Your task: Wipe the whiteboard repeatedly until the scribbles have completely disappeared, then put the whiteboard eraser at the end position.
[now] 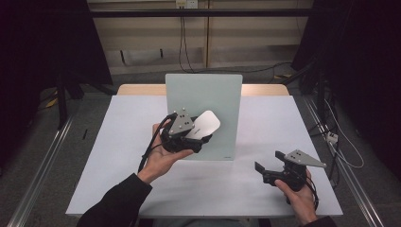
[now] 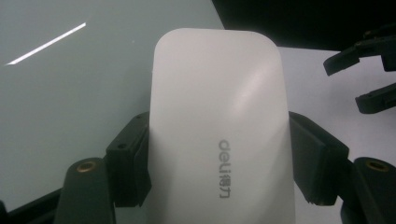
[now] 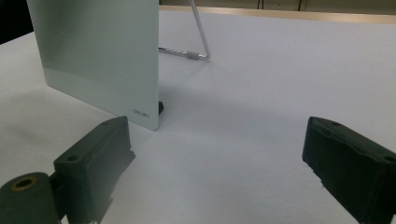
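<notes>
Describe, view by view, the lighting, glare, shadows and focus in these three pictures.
High view: the room's edges are dark and the white table evenly lit. Left gripper view: a bright streak of glare crosses the glass board; the white eraser shows a soft sheen. Right gripper view: the board's soft shadow falls on the table, and the near fingers look slightly blurred.

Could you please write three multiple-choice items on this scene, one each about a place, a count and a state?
1. Where is the white eraser?
A. between the left hand-held gripper's jaws
B. flat on the table
C. behind the board

2. How many hand-held grippers are on view?
A. one
B. two
C. three

3. How do the right hand-held gripper's jaws stand?
A. shut on the board
B. shut on the eraser
C. open, holding nothing

Answers: 1 A, both pads press its sides in the left gripper view; 2 B, one in each hand in the high view; 3 C, bare white table shows between them, beside the glass board.
</notes>
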Demonstrator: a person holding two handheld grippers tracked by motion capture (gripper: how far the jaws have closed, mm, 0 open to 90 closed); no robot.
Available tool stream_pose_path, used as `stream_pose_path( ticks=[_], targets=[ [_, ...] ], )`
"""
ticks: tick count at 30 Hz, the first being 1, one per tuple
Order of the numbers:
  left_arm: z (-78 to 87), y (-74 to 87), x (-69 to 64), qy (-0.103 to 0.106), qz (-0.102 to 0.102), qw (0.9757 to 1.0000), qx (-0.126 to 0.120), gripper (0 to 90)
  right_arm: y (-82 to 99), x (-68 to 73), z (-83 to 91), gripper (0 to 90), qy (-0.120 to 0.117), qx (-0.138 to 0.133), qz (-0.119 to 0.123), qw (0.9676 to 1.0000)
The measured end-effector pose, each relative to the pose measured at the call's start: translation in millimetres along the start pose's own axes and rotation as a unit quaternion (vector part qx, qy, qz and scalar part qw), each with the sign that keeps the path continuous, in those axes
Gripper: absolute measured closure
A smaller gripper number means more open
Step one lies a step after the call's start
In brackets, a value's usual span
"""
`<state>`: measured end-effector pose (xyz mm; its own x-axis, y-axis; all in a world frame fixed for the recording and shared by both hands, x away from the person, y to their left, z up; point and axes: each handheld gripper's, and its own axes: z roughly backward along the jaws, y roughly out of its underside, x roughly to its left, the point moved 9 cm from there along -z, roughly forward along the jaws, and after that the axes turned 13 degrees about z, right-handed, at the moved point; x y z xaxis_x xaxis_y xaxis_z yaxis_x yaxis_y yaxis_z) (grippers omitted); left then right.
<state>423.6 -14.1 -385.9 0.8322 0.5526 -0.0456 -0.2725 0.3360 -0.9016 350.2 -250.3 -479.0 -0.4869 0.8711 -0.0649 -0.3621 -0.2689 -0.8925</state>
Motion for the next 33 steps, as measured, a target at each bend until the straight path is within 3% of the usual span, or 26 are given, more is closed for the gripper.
stream_pose_path(
  ticks=[5, 24, 26, 33],
  targets=[
    [3.9, 4.9, -3.5, 0.004, -0.011, 0.9998, 0.014, 31.1, 0.0, 0.1, 0.0, 7.6, 0.0, 0.0, 0.0, 1.0],
    [16.0, 32.4, -3.3, 0.032, 0.018, 0.9981, 0.049, 31.1, -0.7, -0.4, -1.4, 7.6, 0.0, 0.0, -0.001, 1.0],
    [16.2, 36.2, -4.1, 0.03, 0.009, 0.9978, 0.059, 31.1, -1.1, 0.5, -2.2, 7.6, -0.003, -0.001, -0.005, 1.0],
    [13.4, 45.5, -9.1, 0.051, -0.01, 0.995, 0.085, 31.1, -0.4, -0.4, -4.4, 7.6, -0.004, 0.002, -0.011, 0.9999]
  ],
)
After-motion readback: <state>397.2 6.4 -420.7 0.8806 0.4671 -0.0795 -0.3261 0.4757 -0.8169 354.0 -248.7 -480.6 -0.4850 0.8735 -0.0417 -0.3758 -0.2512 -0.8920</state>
